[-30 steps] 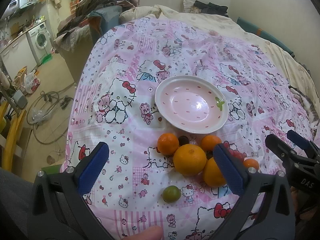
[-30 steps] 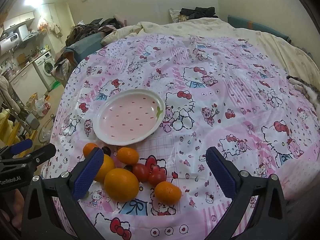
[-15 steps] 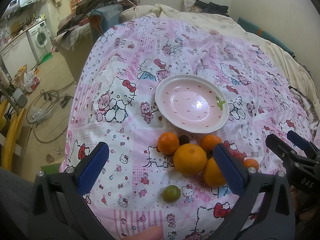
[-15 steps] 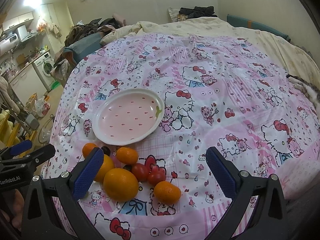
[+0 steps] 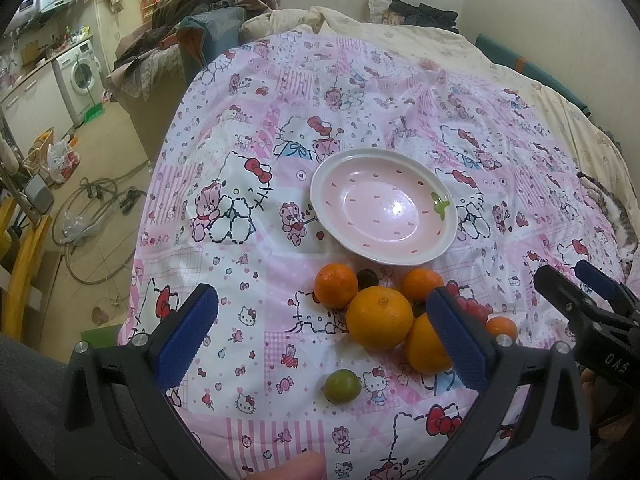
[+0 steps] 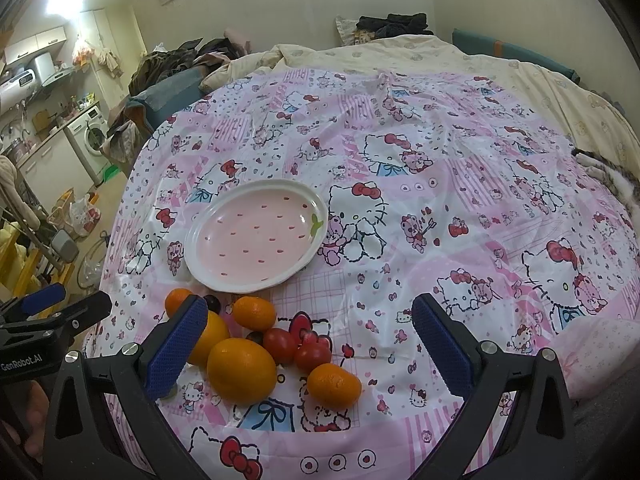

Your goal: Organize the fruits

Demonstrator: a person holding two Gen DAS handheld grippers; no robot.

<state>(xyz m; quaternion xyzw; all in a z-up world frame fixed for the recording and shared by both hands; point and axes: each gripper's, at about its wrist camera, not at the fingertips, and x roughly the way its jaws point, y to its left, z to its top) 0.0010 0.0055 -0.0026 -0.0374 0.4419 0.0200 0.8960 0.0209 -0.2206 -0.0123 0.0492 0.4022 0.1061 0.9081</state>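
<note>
An empty pink strawberry-print plate (image 5: 384,210) (image 6: 256,236) lies on the pink cartoon-print cloth. In front of it sits a cluster of fruit: two big oranges (image 5: 379,317) (image 6: 241,371), several small tangerines (image 5: 335,285) (image 6: 334,385), red tomatoes (image 6: 280,345), dark grapes (image 5: 367,278) and a green lime (image 5: 342,386). My left gripper (image 5: 322,336) is open and empty, hovering above the near side of the cluster. My right gripper (image 6: 310,338) is open and empty, above the fruit's right side. Each gripper shows at the edge of the other's view.
The cloth's left edge (image 5: 160,184) drops to a floor with cables and a washing machine (image 5: 82,76). A cream quilt (image 6: 500,76) and clothes pile lie at the back. A cat's striped fur (image 6: 612,176) rests at the right.
</note>
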